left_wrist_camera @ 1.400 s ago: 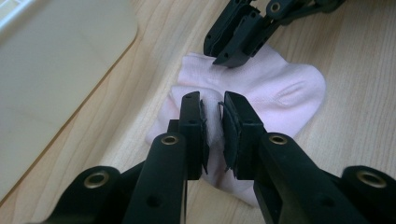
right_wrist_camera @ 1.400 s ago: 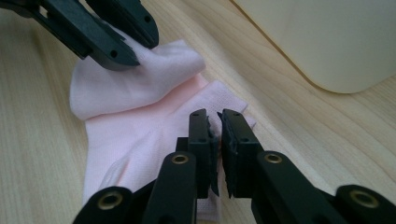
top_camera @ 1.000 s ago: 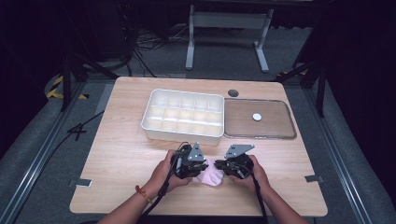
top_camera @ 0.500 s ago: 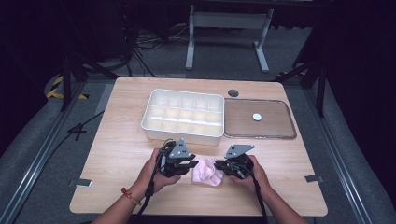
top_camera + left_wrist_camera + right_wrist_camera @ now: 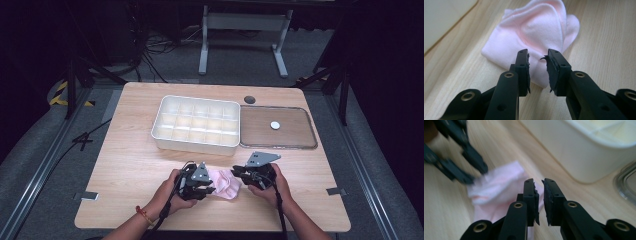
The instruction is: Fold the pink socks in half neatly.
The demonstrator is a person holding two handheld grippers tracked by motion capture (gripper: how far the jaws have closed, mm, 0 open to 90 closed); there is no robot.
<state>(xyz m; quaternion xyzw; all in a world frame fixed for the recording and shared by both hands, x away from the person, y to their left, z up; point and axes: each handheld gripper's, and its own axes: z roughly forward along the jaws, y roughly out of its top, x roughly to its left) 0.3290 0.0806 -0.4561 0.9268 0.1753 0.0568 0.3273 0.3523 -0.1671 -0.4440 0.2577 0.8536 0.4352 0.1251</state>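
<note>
A folded pale pink cloth [image 5: 226, 183] lies flat on the wooden table [image 5: 130, 165], near its front edge and between my two grippers. My left gripper [image 5: 212, 189] points at its left side. In the left gripper view the jaws [image 5: 537, 53] stand a little apart, with the cloth [image 5: 541, 30] just beyond and below the tips and nothing between the pads. My right gripper [image 5: 239, 176] is at the cloth's right edge. Its jaws [image 5: 538, 182] have just been opening to a narrow gap and are empty, and the cloth [image 5: 496, 182] lies to their left.
A white compartment tray [image 5: 195, 145] stands behind the cloth at mid-table. Right of it lies a clear lid [image 5: 278, 146] with a small white disc [image 5: 275, 125] on it. A round grommet hole [image 5: 249, 99] is at the back. The tray wall [image 5: 574, 152] is close ahead of my right gripper.
My left gripper has shifted left and sunk toward the table, its tips now low at the cloth's left edge. The right gripper and the cloth have hardly moved.
</note>
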